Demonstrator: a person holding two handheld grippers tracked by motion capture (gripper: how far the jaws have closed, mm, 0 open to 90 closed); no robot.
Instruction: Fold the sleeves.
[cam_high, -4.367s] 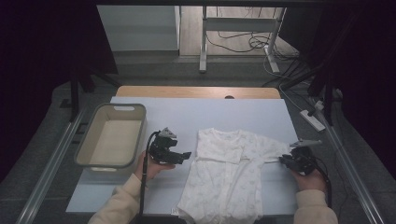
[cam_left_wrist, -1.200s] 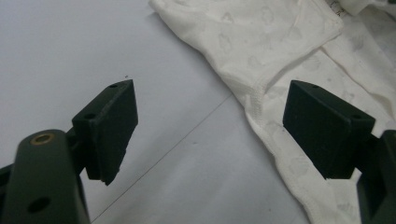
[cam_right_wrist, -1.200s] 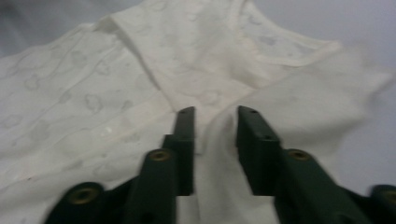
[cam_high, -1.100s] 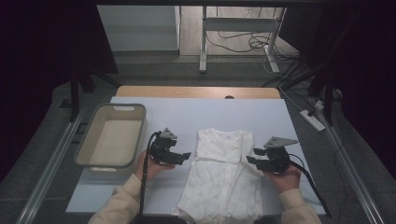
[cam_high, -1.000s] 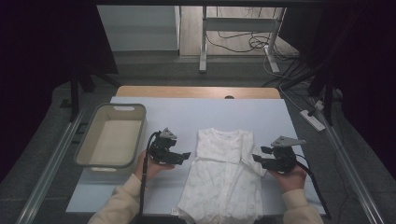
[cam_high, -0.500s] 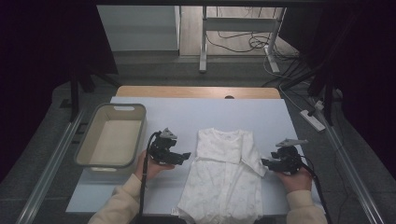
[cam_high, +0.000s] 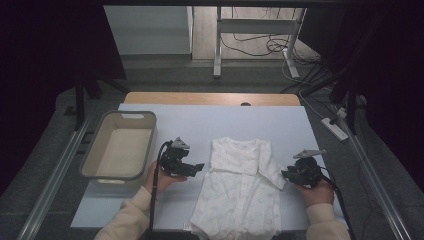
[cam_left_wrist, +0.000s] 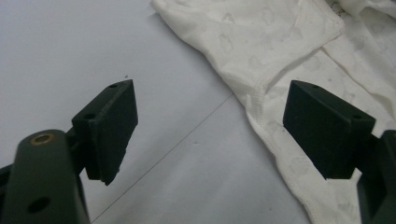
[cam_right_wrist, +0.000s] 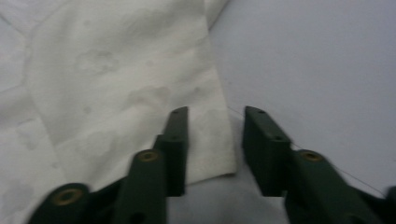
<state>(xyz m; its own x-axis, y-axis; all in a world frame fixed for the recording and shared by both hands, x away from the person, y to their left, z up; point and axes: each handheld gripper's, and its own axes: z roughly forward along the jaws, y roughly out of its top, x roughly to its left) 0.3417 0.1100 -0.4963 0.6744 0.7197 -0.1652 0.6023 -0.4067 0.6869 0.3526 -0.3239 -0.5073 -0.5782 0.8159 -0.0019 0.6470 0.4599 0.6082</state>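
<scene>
**Sleeve fold under way on a pale table**

Pale sheeting covers the table, and a white garment is laid flat on its near middle, neck away from the person. Its right sleeve is seen folded partly inward. The right gripper is held at that sleeve's cuff; its jaws have just been closing and are now narrowed, with the cuff edge lying between them, though no firm pinch by the pads can be made out. The left gripper is kept just beside the garment's left edge, jaws wide apart and nothing held.

The step in hand is judged to be gripping the right sleeve for a fold. Next, the cuff would need to be pinched, lifted slightly and carried across the chest.

An empty tub is set at the left, well apart, so nothing is judged to block the fold.
</scene>
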